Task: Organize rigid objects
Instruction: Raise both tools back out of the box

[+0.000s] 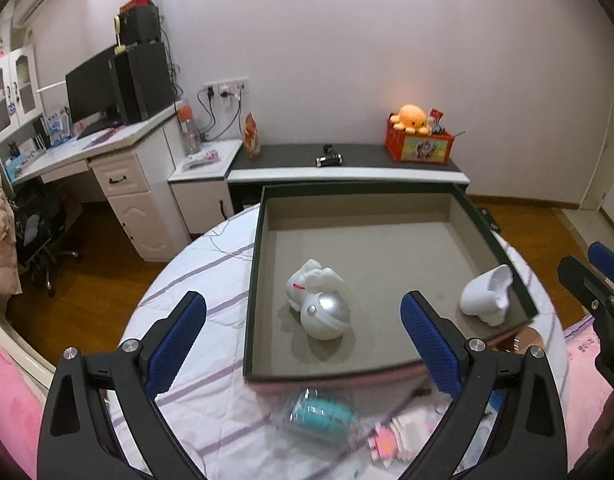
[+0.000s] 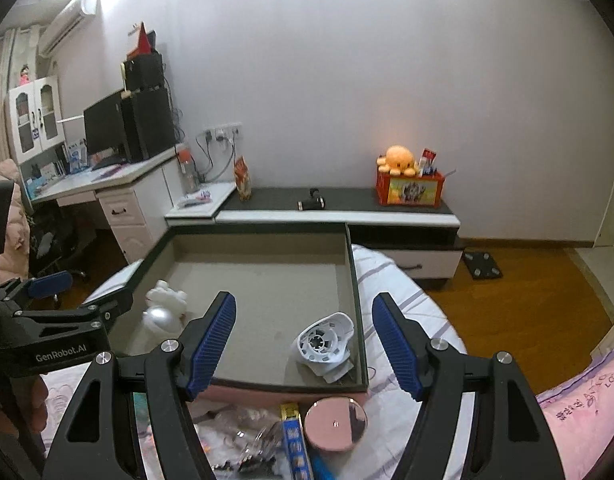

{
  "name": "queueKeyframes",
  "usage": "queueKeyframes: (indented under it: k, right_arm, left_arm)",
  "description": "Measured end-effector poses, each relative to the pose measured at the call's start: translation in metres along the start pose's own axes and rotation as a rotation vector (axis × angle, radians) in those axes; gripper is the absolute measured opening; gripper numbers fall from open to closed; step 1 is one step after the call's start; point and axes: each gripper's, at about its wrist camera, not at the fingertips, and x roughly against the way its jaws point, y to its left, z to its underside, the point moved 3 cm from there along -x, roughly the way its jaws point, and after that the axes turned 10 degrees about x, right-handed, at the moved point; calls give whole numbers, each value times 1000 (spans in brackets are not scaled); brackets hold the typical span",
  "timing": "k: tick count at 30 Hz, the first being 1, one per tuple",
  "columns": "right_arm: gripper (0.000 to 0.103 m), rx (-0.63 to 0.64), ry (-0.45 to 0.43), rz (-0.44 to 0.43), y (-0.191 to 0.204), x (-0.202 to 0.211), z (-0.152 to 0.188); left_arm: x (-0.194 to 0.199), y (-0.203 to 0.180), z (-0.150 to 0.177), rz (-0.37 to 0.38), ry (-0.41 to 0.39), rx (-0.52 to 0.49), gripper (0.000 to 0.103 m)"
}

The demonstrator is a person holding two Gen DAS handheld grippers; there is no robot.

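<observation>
A dark open box with a grey floor (image 1: pixel 371 244) (image 2: pixel 267 276) rests on a striped bedsheet. In it lie a white figurine (image 1: pixel 313 282) (image 2: pixel 165 296), a silver ball (image 1: pixel 326 317) (image 2: pixel 161 320) and a white plastic housing (image 1: pixel 487 294) (image 2: pixel 327 342). My left gripper (image 1: pixel 303 344) is open and empty above the box's near edge. My right gripper (image 2: pixel 305 346) is open and empty, over the white housing. Near the box lie a clear cup with a teal insert (image 1: pixel 319 414), a pink toy (image 1: pixel 391 440), a round pink tin (image 2: pixel 335 424) and a blue and yellow pack (image 2: pixel 293 440).
A low dark-topped cabinet (image 1: pixel 347 160) (image 2: pixel 339 208) stands behind the bed with a red box and an orange plush (image 1: pixel 413 118) on it. A white desk with a monitor (image 1: pixel 91 96) is at the left. Wooden floor surrounds the bed.
</observation>
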Motion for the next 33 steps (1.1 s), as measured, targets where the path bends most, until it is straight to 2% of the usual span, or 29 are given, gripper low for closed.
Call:
queueKeyframes:
  k: [9,18,26,33]
  right_arm:
    - [78,11,-101,31,3,66,2]
    - [78,25,-168,53,11,125,14]
    - [80,14,-195,65,13,168,30]
    - [81,11,-207,72,15,182,36]
  left_arm:
    - [64,2,11,-26,-125,12,101]
    - [126,4,32,8,-213,15,103]
    - [172,12,53,40,-252,24,103]
    - [188,15,60,33,-271,26,103]
